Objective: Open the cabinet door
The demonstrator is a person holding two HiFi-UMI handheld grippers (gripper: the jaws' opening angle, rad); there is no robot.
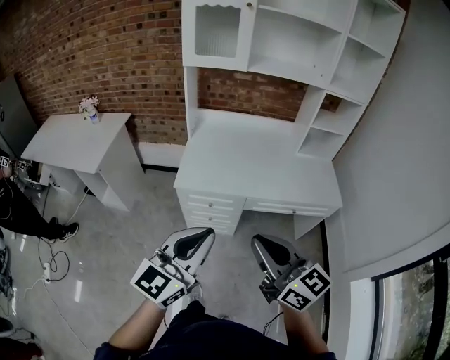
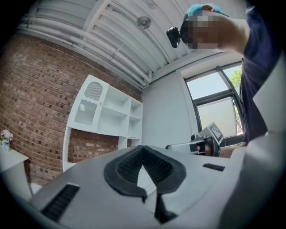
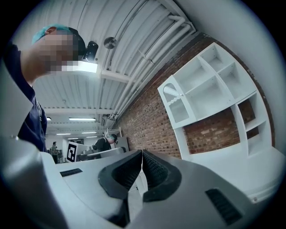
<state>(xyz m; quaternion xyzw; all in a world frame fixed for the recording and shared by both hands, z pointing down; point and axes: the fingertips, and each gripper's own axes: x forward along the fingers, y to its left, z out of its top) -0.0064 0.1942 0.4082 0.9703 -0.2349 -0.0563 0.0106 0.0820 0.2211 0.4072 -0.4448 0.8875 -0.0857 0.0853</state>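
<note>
A white desk (image 1: 253,165) with a shelf hutch stands against the brick wall. The cabinet door (image 1: 218,31), with its frosted panel and small knob (image 1: 247,5), is closed at the hutch's upper left. It also shows as the cabinet door (image 2: 89,103) in the left gripper view and the cabinet door (image 3: 176,103) in the right gripper view. My left gripper (image 1: 207,233) and right gripper (image 1: 257,243) hover side by side over the floor in front of the desk, well short of the door. Both are shut with nothing in them, pads meeting in the left gripper (image 2: 143,148) and the right gripper (image 3: 142,153).
Drawers (image 1: 211,207) fill the desk's front. A small white side table (image 1: 77,137) with a flower pot (image 1: 89,107) stands to the left. A person's leg (image 1: 28,214) and a power strip (image 1: 48,267) with cables are at the far left. A white wall (image 1: 408,140) runs along the right.
</note>
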